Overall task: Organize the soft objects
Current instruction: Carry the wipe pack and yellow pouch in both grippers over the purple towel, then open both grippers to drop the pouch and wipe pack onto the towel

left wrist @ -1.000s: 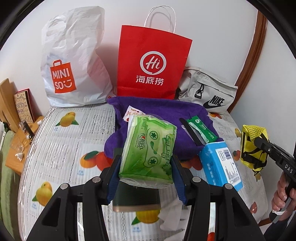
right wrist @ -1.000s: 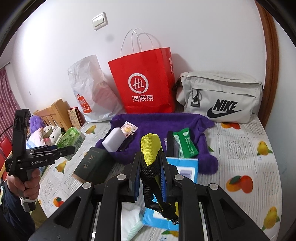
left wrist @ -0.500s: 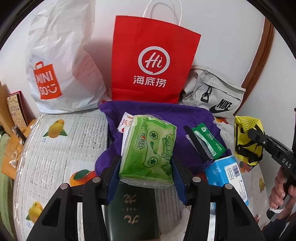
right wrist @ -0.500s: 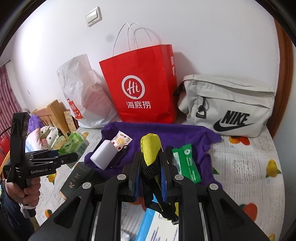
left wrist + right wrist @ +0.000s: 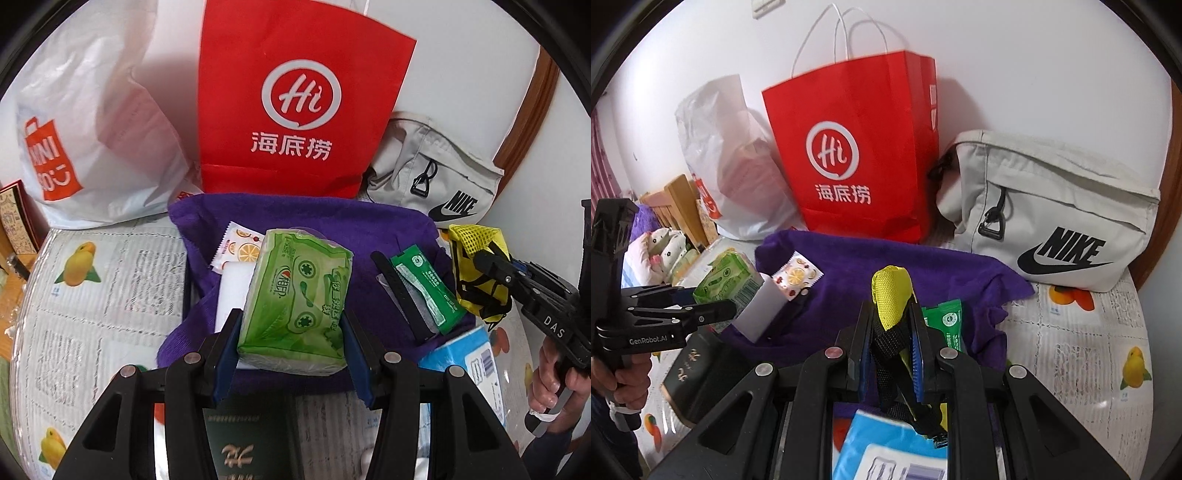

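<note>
My left gripper (image 5: 291, 325) is shut on a green tissue pack (image 5: 295, 299), held above the near edge of a purple towel (image 5: 332, 221). The same pack (image 5: 727, 280) shows at the left of the right wrist view. My right gripper (image 5: 890, 332) is shut on a yellow mesh pouch (image 5: 890, 295) with black straps, over the towel's (image 5: 886, 258) front right part. The left wrist view catches that pouch (image 5: 476, 266) at its right edge. On the towel lie a white block (image 5: 761, 310), a fruit-print sachet (image 5: 796, 275) and a green sachet (image 5: 424, 288).
A red paper bag (image 5: 295, 103), a white plastic bag (image 5: 92, 140) and a grey waist bag (image 5: 1052, 221) stand against the wall behind the towel. A blue packet (image 5: 465, 365) and a dark green box (image 5: 255, 443) lie near the front. A hand (image 5: 554, 384) grips the right handle.
Both grippers have moved forward and lower toward the purple towel and the bags, which now look larger. Each still holds its object as before.
</note>
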A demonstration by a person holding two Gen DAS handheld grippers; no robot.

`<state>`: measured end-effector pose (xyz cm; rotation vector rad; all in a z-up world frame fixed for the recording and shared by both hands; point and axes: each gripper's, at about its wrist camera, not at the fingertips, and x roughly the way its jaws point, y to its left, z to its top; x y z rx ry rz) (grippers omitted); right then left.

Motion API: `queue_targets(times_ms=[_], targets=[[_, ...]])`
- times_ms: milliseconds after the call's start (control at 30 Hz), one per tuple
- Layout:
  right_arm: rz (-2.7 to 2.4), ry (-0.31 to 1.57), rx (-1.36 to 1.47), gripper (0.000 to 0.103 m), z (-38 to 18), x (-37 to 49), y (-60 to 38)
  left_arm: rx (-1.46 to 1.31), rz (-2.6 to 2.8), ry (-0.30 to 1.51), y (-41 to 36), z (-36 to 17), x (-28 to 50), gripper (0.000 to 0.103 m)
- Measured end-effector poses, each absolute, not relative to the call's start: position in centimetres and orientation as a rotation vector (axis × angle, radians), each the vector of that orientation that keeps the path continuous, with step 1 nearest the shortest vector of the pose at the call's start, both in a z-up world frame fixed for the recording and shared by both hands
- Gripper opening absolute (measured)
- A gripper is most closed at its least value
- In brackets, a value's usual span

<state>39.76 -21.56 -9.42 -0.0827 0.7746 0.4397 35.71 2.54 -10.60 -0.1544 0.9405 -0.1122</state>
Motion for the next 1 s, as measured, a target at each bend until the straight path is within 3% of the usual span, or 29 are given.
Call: queue_targets(times_ms=[700,867,933,1000], targets=[[0.511,0.896,-0.162,0.023,-14.2,43.3,-18.4,-0.130,-0.138,1.042,0.2,-13.7,41.2,0.050],[0.541,0.927,-0.141,0.033,-14.7,43.7,-18.1,-0.124,-0.140,1.059,0.1,-14.1,41.7,0.051],[0.547,0.945,-0.139,0.047,-15.0,43.7,-18.1,-0.120,-0.147,1.060,-0.1,-14.1,41.8,0.051],[0.534,0.941,-0.155,0.048,-15.1,43.4,-18.1,-0.112,-0.147,1.066,-0.3,-14.1,42.1,0.051]])
